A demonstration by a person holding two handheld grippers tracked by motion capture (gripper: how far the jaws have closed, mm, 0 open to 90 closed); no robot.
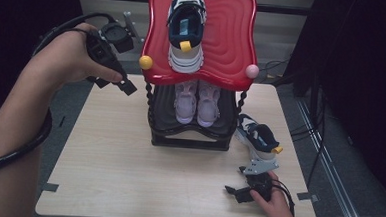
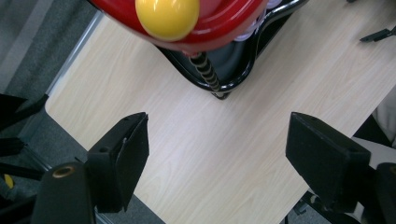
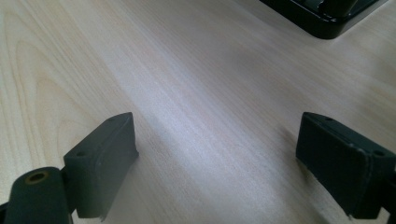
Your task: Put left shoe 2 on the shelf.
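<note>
Looks like tidy-up time for shoes. Loose navy and white cloth sneaker with a yellow tab (image 1: 258, 137) lies on the light wooden table (image 1: 128, 160), near the right gripper (image 1: 235, 181) but off to the side of its jaws, not between them. Right jaws wide apart, resting low over bare wood, holding nothing. Left gripper (image 2: 217, 126) up in the air with jaws wide apart too, nothing between them. Just past the left jaws sits a round yellow ball (image 2: 167, 16) on the corner of the red wavy plastic top tray (image 1: 234, 40).

Probably light, that loose sneaker. Soft and squashy on top, firmer along the sole. Not easy to break. A bit floppy if pinched by the tongue or laces. Best to pinch across the heel or the padded collar, where the jaws can close on both sides. Smooth rubber toe may slip.

Counting now:
- Four sneakers: the loose one, one matching navy and white sneaker (image 1: 186, 28) on the red tray, and two pale pink sneakers (image 1: 196, 103) side by side on the black lower shelf (image 1: 165, 122).
- Two balls: the yellow one and a pink ball (image 1: 252, 71).
- One rack, two levels.
- Two grippers.
</note>
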